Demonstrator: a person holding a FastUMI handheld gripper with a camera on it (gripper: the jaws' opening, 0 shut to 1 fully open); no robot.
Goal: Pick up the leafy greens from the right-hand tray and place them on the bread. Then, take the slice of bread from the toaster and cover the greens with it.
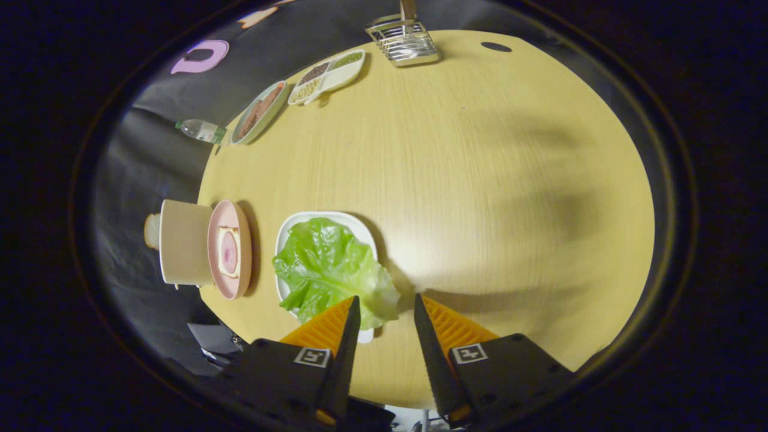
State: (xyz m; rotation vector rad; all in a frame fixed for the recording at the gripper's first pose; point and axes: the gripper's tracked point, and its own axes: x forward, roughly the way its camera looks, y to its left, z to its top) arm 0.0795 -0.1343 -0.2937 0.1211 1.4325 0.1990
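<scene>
The gripper (387, 312) hangs with its fingers spread wide, holding nothing; the lettuce leaf (330, 270) on its white tray (300, 221) lies at eleven o'clock, just ahead.

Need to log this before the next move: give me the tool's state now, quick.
Tool: open, holding nothing; its fingers straddle the near edge of the lettuce leaf on the white tray, not pressing on it.

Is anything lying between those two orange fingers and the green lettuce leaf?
No. In the gripper view the open fingers sit right at the green lettuce leaf on its white tray, nothing between.
</scene>
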